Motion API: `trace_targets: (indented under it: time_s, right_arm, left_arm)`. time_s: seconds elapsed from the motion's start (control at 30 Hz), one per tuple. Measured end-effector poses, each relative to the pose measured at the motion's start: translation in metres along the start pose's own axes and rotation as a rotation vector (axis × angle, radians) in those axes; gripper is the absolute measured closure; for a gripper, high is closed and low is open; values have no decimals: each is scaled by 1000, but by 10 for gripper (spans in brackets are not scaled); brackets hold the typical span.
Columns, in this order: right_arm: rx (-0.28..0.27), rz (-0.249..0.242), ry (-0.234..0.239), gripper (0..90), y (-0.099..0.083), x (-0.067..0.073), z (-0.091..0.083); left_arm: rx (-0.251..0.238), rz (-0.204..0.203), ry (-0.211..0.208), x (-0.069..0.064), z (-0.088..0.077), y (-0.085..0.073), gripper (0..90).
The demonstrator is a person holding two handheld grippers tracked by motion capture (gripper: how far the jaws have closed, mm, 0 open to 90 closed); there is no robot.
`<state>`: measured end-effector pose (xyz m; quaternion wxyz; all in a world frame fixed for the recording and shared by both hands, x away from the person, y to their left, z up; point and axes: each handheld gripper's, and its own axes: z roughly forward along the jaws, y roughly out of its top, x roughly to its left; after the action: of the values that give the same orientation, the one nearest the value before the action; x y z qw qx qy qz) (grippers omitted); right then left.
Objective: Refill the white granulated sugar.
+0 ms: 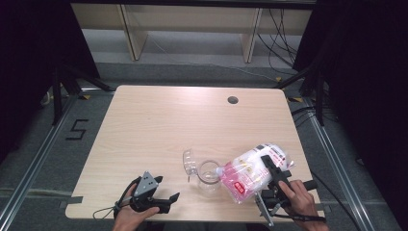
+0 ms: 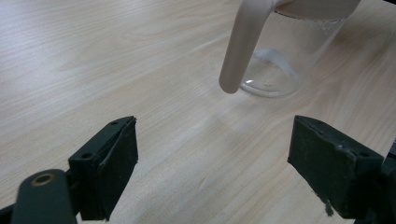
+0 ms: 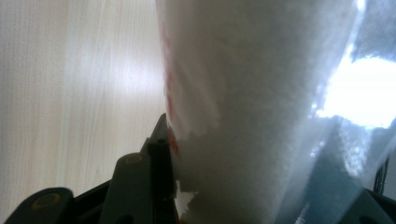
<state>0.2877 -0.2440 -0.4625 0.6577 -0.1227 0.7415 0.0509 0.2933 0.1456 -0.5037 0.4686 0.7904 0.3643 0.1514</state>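
While gripped, bag [image 1: 250,174] tilted toward jar [image 1: 209,176].

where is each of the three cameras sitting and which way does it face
High view: above the person's side, looking forward and down on the table; both hands show, the left gripper empty, the right gripper clamped on the bag.
Left gripper view: rides the left gripper, looking low across the tabletop at the clear jar; its open jaws show.
Right gripper view: rides the right gripper, pressed close against the bag; one jaw shows.
Shared: the jar appears in the high and left gripper views.
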Motion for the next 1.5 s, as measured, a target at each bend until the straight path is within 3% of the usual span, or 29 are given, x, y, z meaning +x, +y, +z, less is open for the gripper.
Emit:
trace_targets:
  time_s: [0.07, 0.1, 0.13, 0.23, 0.37, 0.43, 0.47, 0.5, 0.53, 0.57, 0.63, 0.67, 0.7, 0.73, 0.77, 0.8, 0.87, 0.97, 1.0, 1.07, 1.1, 1.2, 1.23, 1.3, 1.33, 1.4, 1.5]
  right_arm:
    - [4, 12, -8, 545, 0, 1, 0]
    - [-2, -21, -1, 546, 0, -2, 0]
    - [-5, 15, -8, 546, 0, 1, 0]
    - [-3, -31, -25, 547, 1, -1, -1]
    - [8, -15, -12, 549, 1, 1, -1]
    - [-1, -27, -15, 550, 1, 1, 0]
    - [-8, -25, -24, 551, 1, 2, 0]
    - [-3, -49, -22, 551, 1, -1, -1]
    - [-6, -49, -24, 552, 1, -1, 0]
    - [8, -8, -18, 553, 1, 2, -1]
    - [7, -19, -20, 554, 1, 1, -1]
    - [-3, -58, -26, 554, 1, -2, -1]
    - [9, -12, -26, 555, 1, 2, -2]
    - [-14, -76, -41, 556, 1, -2, -1]
    - [-16, -80, -43, 556, 2, -3, -1]
    - [-11, -58, -43, 556, 1, -2, -1]
    - [14, -59, -8, 558, 3, -4, -3]
    - [-1, -53, -31, 559, 2, 0, -2]
    - [2, -51, -24, 560, 2, 0, -2]
    - [12, -38, -28, 561, 3, 1, -2]
    - [6, 7, -36, 562, 2, 5, -2]
    - [-16, -78, -50, 563, 4, -1, -1]
    - [-16, -77, -50, 564, 4, -1, -1]
    - [-7, -69, -42, 565, 4, -1, -2]
    - [-8, -76, -44, 566, 4, -1, -2]
    - [-8, -77, -54, 567, 4, -2, -2]
    - [-10, -83, -57, 569, 3, -2, -2]
  left_arm:
    - [-2, 4, -2, 0, 0, 0, 152]
    - [-4, -1, 2, 0, 0, 1, 153]
    - [-3, 4, 3, 0, 0, 1, 153]
    - [-6, -1, 1, 0, 0, 0, 152]
    - [0, 16, 7, 0, -1, 1, 152]
    - [-4, 6, 4, 0, -1, 1, 153]
    - [-3, 22, 3, 1, -1, 1, 152]
    - [-12, 14, 0, 0, 0, 1, 152]
    - [-10, 12, 1, 0, 0, 1, 153]
    - [-9, -2, 3, -1, 0, 0, 152]
    - [1, 12, 8, 0, -1, 0, 153]
    - [0, 29, 7, 1, -2, 1, 153]
    - [-1, 15, 9, 1, -1, 1, 152]
    - [-7, 25, 0, 2, 0, 1, 152]
    - [-7, 22, 0, 2, 0, 1, 153]
    - [-5, 0, 2, 0, 0, 0, 153]
    - [-12, 13, -1, 0, 1, 1, 153]
    - [-6, -3, 0, 0, 0, 0, 153]
    - [-3, 24, 0, 1, -1, 1, 153]
    - [-1, 6, 6, 0, -1, 1, 153]
    - [-1, 29, 5, 2, -1, 1, 152]
    - [-4, 28, -1, 1, 0, 1, 152]
    - [-11, 11, 1, 0, 0, 1, 152]
    - [-3, 24, 0, 1, -1, 1, 153]
    - [-4, 4, 3, 0, -1, 1, 152]
    - [-7, 2, 3, 0, 0, 1, 152]
    - [-4, 29, -1, 2, -1, 1, 152]
